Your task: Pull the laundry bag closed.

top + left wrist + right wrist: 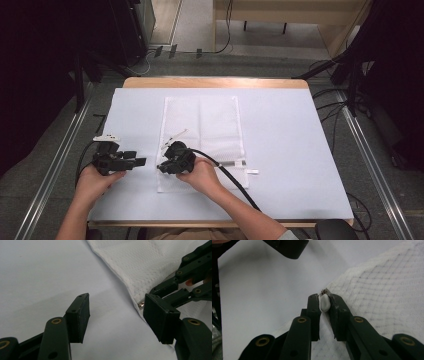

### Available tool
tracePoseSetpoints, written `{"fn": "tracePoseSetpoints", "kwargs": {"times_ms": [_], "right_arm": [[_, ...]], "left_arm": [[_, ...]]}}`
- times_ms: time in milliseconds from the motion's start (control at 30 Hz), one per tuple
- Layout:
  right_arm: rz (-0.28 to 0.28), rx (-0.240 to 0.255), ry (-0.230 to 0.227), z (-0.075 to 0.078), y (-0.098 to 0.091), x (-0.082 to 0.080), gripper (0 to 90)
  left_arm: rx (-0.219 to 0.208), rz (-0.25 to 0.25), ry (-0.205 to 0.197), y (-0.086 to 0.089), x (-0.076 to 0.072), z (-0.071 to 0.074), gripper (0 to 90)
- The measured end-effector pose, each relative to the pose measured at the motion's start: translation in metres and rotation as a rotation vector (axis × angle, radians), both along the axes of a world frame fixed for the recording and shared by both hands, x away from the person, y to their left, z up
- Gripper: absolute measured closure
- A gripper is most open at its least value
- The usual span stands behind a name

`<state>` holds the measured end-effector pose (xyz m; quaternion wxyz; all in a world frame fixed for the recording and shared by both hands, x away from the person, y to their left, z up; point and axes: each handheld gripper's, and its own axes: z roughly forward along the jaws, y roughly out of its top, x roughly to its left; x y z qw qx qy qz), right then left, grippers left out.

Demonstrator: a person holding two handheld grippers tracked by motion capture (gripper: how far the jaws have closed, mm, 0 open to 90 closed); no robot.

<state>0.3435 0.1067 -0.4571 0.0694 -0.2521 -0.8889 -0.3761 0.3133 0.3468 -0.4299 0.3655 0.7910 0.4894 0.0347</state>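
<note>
High view | one mesh bag (pixel 200 125) | left gripper (pixel 141 162) fingers apart | right gripper (pixel 325 305) fingers clamp one zipper pull (pixel 324 303)

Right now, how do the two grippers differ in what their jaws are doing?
The left gripper has its jaws wide apart with nothing between them, above the bare sheet beside the mesh bag. The right gripper has its jaws pressed on a small white zipper pull at the bag's edge. Both are black and hand-held.

A white rectangular mesh laundry bag (pixel 200 130) lies flat on the white-covered worktop (pixel 290 150), long side running away from the person; its small white zipper pull (pixel 324 303) sits pinched at the near left corner.
</note>
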Motion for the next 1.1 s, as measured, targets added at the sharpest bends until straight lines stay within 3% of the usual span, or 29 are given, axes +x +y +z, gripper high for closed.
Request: {"fn": "tracePoseSetpoints", "kwargs": {"times_ms": [367, 433, 833, 1100], "right_arm": [[0.003, -0.017, 0.004, -0.004, 0.014, 0.006, 87.5], [0.024, -0.030, 0.010, -0.004, 0.013, 0.008, 88.1], [0.035, -0.014, -0.081, 0.017, 0.006, 0.007, 88.3], [0.030, 0.014, -0.094, 0.031, 0.002, 0.013, 88.2]], "left_arm": [[0.004, -0.013, 0.010, -0.002, 0.000, -0.002, 40.0], [0.002, -0.018, 0.010, -0.002, 0.000, -0.002, 40.1], [-0.023, -0.078, 0.005, -0.009, -0.002, -0.001, 40.5], [-0.059, -0.127, 0.013, -0.020, -0.002, 0.001, 41.6]]}}
